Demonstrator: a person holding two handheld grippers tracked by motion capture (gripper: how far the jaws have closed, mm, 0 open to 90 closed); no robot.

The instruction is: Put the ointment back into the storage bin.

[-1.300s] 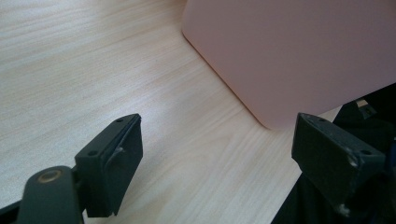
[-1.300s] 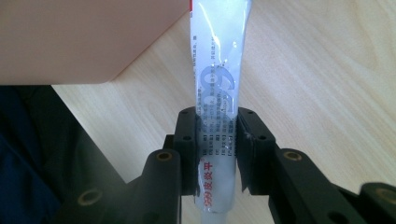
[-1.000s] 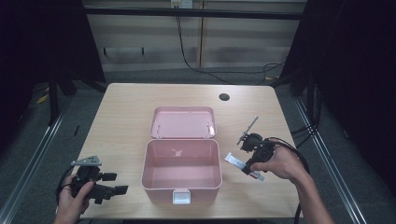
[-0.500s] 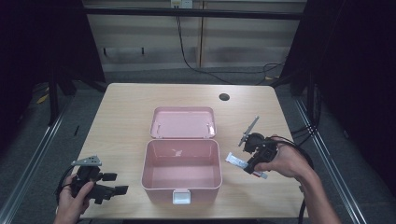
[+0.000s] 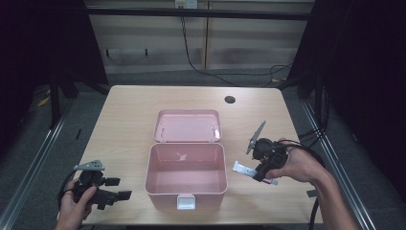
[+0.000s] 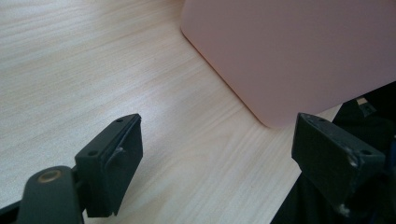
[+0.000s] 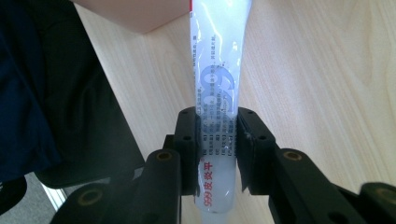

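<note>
Two grippers work over a pale wooden surface [image 5: 124, 115]. At about 8 o'clock from the surface's middle, near the front edge, the left gripper [image 5: 115, 190] lies low in the person's left hand [image 5: 72, 206], pointing toward 3 o'clock; in the left gripper view its fingers [image 6: 112, 163] stand wide apart with nothing between them, bare wood beneath and a pink corner just beyond.

At the middle sits a pink box [image 5: 186, 189], its lid [image 5: 188, 126] thrown back toward 12 o'clock and lying flat on the surface behind it, a white latch [image 5: 186, 201] at its front wall at 6 o'clock. The inside looks bare.

Toward 4 o'clock from the box, the right gripper [image 5: 254, 172] is held in the right hand [image 5: 297, 165], pointing back toward the box at about 9 o'clock. Its fingers [image 7: 187, 140] are closed tight on a white ointment tube [image 7: 217, 88] printed with small text and a blue "999", gripped near one end; the tube [image 5: 244, 168] lies just beside the box's right wall, low over the surface. A dark round hole [image 5: 230, 99] marks the surface at about 1 o'clock, well apart from everything.
</note>
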